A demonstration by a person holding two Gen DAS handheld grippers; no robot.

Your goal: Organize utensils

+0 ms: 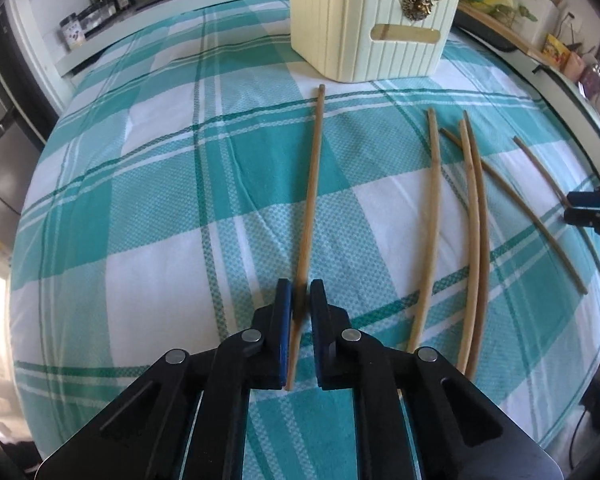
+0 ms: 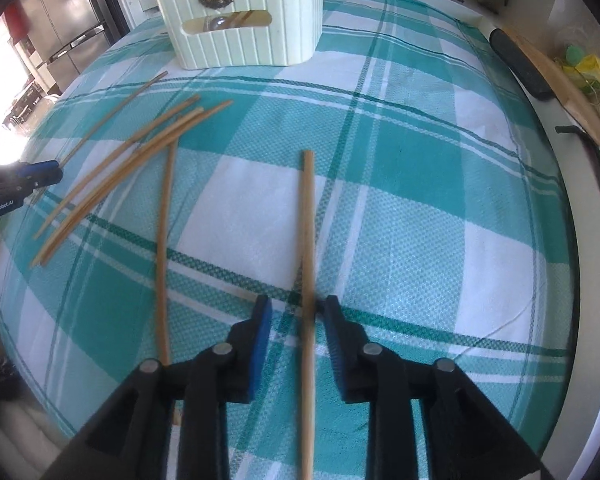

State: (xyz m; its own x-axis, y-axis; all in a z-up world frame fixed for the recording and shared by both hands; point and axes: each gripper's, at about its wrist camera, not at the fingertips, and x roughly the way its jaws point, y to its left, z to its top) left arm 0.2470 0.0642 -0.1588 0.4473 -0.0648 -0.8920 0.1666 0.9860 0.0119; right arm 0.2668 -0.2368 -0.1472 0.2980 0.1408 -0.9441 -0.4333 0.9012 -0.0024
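Left gripper (image 1: 300, 300) pinching chopstick (image 1: 314, 184); right gripper (image 2: 294, 312) spread around another (image 2: 308, 240). Five loose on tabletop (image 1: 140, 200). Few already in caddy (image 1: 364, 20). Most left.

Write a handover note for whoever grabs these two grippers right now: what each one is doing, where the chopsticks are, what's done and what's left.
Left gripper: shut on a chopstick.
Right gripper: open, another chopstick between its fingers, not pinched.
Loose chopsticks: five more lying on the checked cloth, between the two grippers.
Cream basket: at the far end of the cloth, with some sticks already showing through its slot.
Left to do: all seven go into the basket.
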